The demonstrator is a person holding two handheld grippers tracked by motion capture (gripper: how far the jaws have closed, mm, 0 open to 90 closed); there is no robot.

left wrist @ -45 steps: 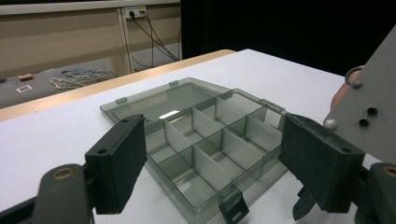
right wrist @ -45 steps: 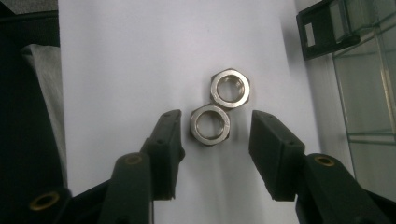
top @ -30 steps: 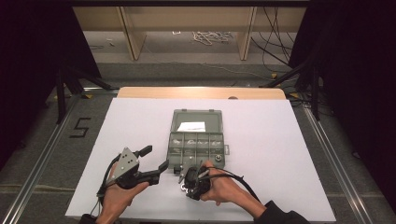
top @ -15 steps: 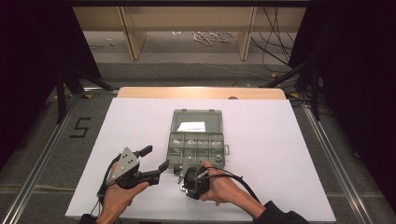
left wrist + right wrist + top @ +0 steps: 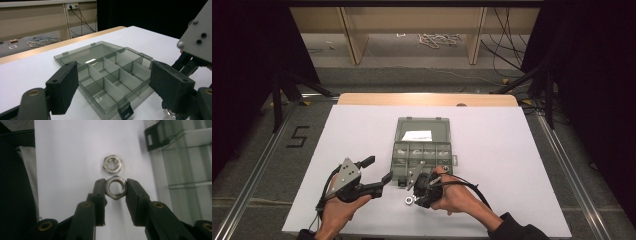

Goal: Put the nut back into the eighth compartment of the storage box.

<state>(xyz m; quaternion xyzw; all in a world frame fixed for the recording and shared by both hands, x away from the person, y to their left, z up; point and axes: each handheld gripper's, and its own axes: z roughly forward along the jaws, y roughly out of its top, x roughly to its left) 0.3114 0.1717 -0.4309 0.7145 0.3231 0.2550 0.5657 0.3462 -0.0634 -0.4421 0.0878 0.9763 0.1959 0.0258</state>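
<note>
While the right gripper (image 5: 116,188) pinches one nut (image 5: 115,187) flat on the tabletop (image 5: 512,150), a second nut (image 5: 112,164) lies touching it just beyond; the box (image 5: 422,152) stands just far of it, and the left gripper (image 5: 115,87) fingers hang spread, empty.

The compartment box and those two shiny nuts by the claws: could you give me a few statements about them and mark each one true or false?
1. The right claw has its jaws on either side of one hex nut. True.
2. A second nut lies on the white table just beyond the gripped one. True.
3. The compartment box is shut, lid latched. False: its lid lies open, flat on the table.
4. The left claw holds a nut. False: its jaws stand wide apart with nothing between the pads.
5. The second nut rests inside a compartment. False: it lies on the table outside the box.
</note>
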